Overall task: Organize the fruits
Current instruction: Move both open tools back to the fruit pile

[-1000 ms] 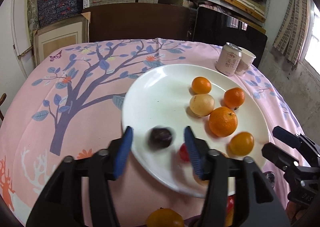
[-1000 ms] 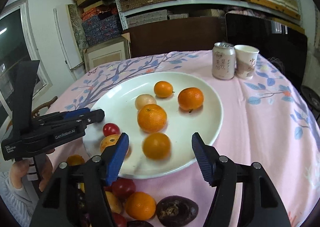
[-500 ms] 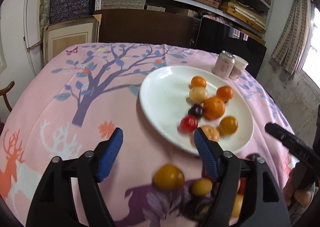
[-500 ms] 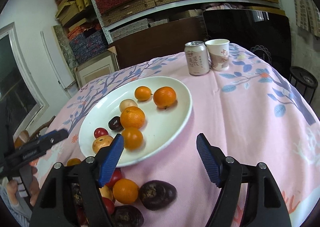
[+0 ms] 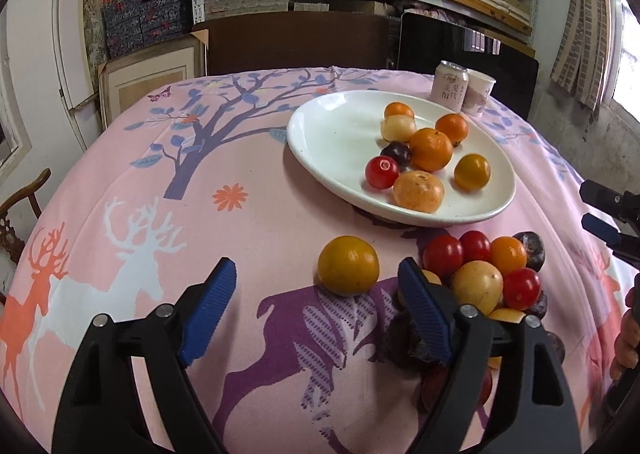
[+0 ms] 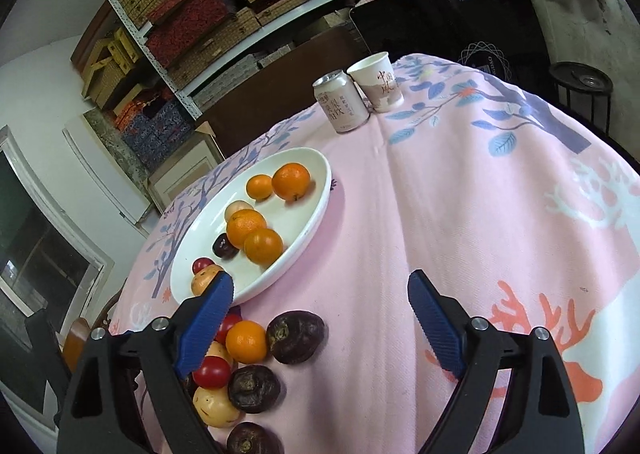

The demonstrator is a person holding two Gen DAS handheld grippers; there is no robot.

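- two grippers: left gripper (image 5: 316, 306) and right gripper (image 6: 320, 316), jaws just opened wide, nothing between.
- plate (image 5: 332, 134), upper right, holds eight fruits.
- pile (image 5: 484, 274), lower right: round, smooth, likely to roll; pinch across the middle.
- tomato (image 5: 520, 288) probably soft.

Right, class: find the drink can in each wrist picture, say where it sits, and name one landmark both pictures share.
Left wrist view: the drink can stands upper right, at the table's far edge, just beyond the white plate.
Right wrist view: the can stands upper centre, up and to the right of the plate.
Shared landmark: the paper cup right beside the can.
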